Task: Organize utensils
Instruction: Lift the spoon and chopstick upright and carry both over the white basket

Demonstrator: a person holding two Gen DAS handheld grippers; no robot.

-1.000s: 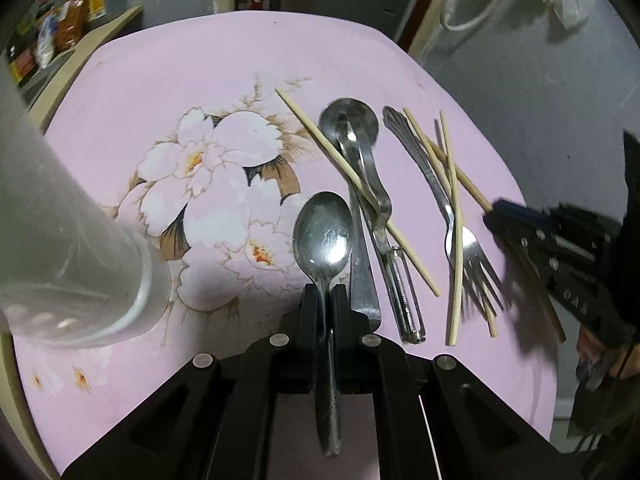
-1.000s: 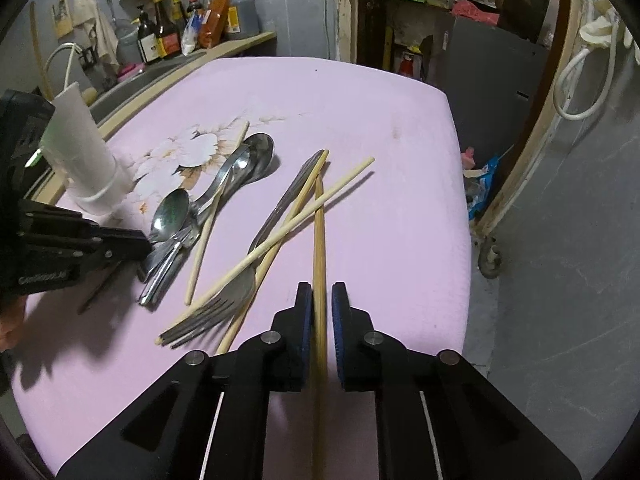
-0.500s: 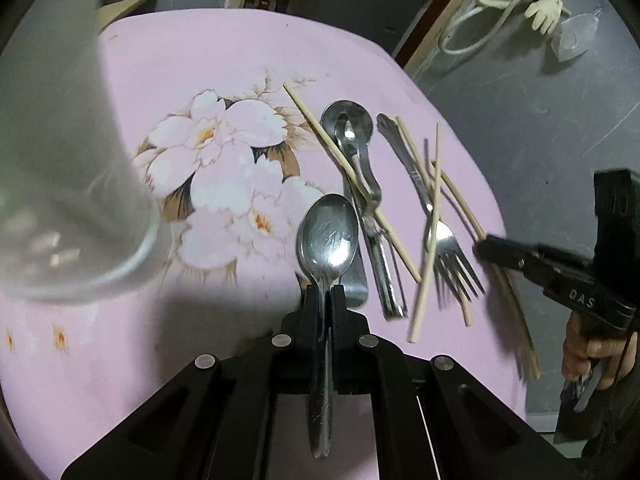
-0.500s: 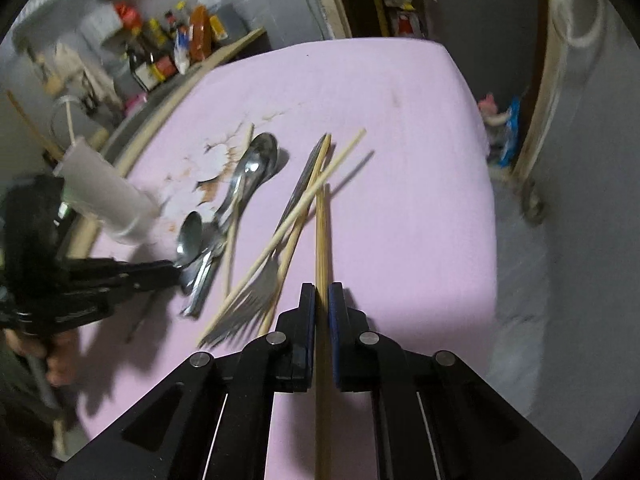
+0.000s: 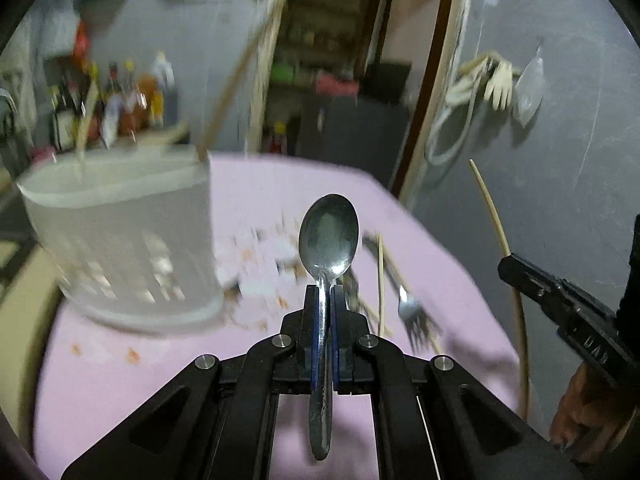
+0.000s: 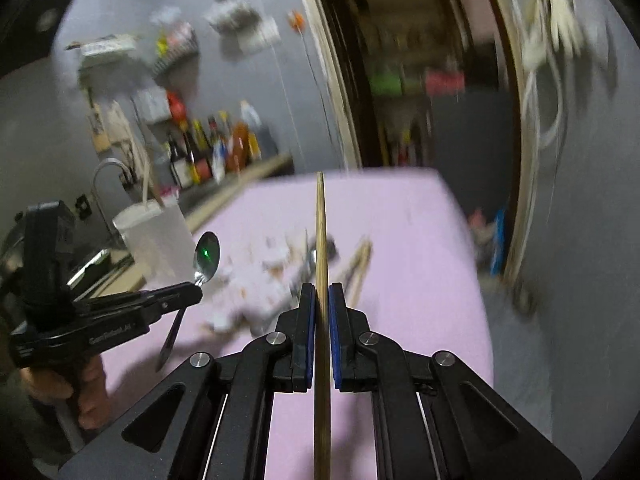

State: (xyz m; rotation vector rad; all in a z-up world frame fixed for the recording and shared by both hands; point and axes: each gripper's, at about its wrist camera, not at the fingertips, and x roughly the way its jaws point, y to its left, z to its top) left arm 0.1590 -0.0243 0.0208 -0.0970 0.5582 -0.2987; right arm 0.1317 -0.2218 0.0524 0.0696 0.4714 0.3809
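Left tool (image 5: pixel 325 292) clamps a spoon (image 5: pixel 329 236) — right tool (image 6: pixel 321 296) clamps a chopstick (image 6: pixel 320 220).

Left wrist view: holder (image 5: pixel 120 240) at left on the table (image 5: pixel 260 188), two chopsticks standing in it. Spoon (image 5: pixel 329 236) at centre, above the table. Fork (image 5: pixel 412 312) and loose chopsticks (image 5: pixel 380 280) lower right of the spoon, on the table. Chopstick (image 5: pixel 500 236) upright at far right. Bottles (image 5: pixel 132 96) upper left, behind the holder. Doorway (image 5: pixel 340 60) at top centre.
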